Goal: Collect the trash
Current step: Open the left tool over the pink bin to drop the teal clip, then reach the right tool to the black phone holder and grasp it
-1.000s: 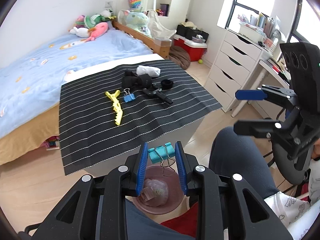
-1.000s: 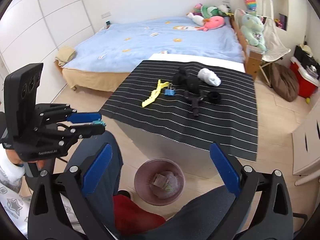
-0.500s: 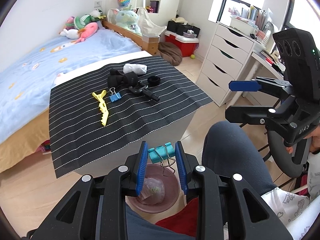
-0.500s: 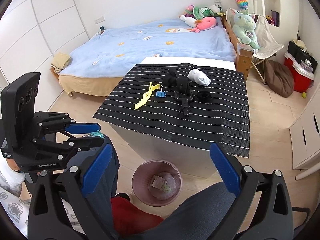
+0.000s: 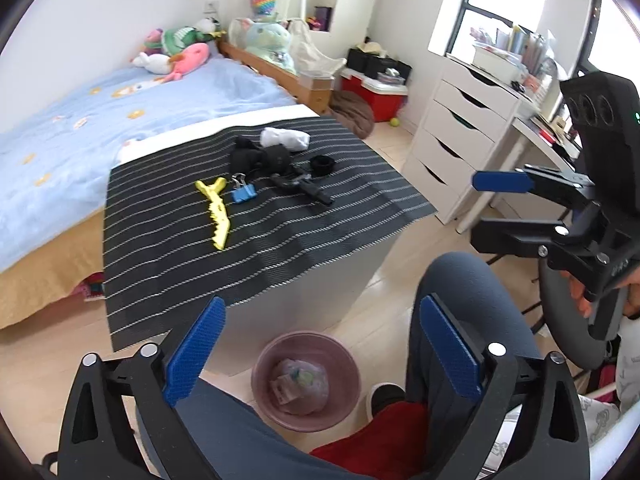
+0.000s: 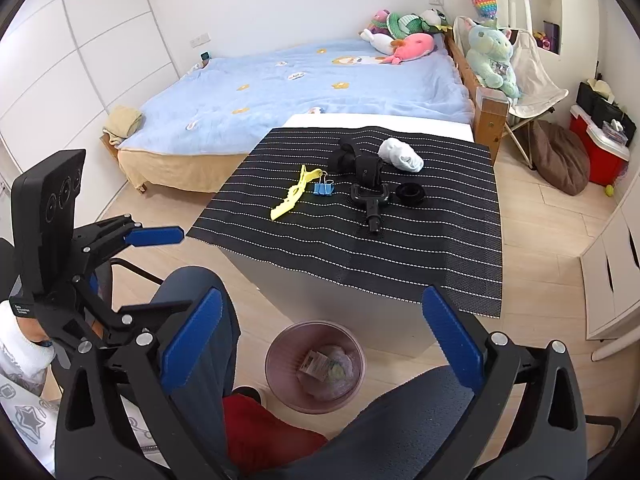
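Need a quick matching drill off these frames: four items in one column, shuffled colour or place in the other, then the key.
Things:
1. binder clip
2. hair clip
3. sock
4. waste bin

Descriptions:
A. white, at the far side of the striped mat
B. pinkish, on the floor below the table edge
C. blue, on the mat beside the hair clip
D. yellow, long and toothed

Pairs: 1-C, 2-D, 3-A, 4-B
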`<state>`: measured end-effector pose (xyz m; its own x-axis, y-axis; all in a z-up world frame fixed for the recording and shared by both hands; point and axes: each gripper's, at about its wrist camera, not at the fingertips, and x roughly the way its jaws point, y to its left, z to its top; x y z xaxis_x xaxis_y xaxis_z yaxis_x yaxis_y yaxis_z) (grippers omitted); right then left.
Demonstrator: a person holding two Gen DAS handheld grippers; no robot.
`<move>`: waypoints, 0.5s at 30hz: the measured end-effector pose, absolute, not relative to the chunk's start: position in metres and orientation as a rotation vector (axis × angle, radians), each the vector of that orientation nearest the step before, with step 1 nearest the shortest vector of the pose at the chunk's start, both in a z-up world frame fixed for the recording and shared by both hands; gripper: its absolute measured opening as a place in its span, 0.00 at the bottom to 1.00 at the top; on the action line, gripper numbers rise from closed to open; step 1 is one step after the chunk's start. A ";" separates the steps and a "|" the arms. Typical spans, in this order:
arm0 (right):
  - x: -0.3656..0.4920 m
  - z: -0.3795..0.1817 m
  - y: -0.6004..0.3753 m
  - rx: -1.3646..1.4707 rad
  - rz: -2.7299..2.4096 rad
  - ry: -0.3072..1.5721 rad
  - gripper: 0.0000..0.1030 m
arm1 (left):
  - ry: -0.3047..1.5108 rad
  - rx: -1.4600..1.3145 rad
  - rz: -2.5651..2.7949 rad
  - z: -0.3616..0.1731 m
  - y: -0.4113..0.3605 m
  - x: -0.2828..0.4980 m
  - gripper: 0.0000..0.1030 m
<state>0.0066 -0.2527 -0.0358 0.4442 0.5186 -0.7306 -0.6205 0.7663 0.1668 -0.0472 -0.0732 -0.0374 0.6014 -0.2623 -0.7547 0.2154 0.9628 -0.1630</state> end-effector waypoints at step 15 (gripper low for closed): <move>0.028 -0.040 -0.240 -0.149 0.690 0.864 0.96 | 0.853 -0.083 -0.187 -0.036 -0.050 -0.034 0.93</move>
